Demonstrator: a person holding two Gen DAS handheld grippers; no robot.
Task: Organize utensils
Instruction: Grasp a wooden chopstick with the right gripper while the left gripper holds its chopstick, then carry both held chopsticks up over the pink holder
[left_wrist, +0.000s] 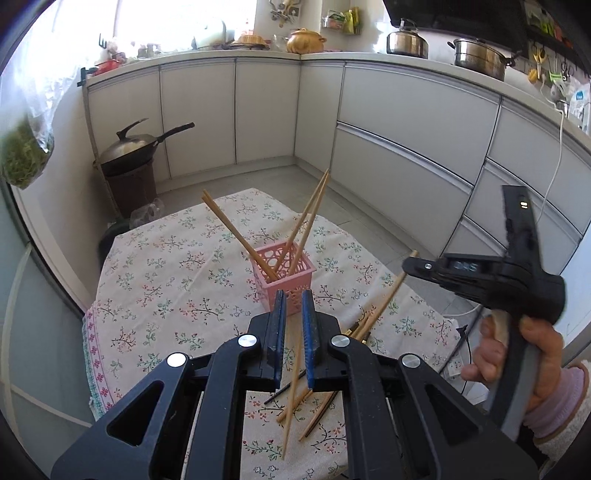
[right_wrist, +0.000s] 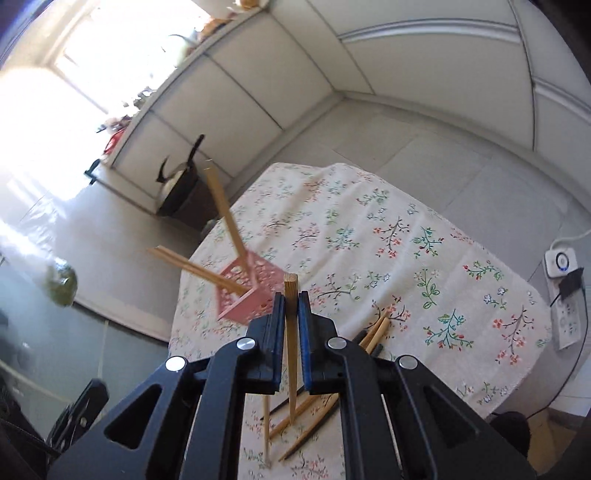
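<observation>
Chopsticks (left_wrist: 295, 363), pink basket (left_wrist: 284, 275): unlabelled

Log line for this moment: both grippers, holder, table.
left gripper: shut, empty | right gripper: shut on chopstick | pink holder: four chopsticks in | loose chopsticks: on tablecloth

A small pink plastic lattice basket (left_wrist: 283, 284) stands near the middle of the round table under a floral cloth (left_wrist: 166, 295). Four bamboo chopsticks (left_wrist: 240, 238) lean inside it. Nearer the person, loose wooden chopsticks (right_wrist: 295, 413) lie crossed on the cloth. A lidded steel wok (left_wrist: 129, 146) sits on the floor behind.
</observation>
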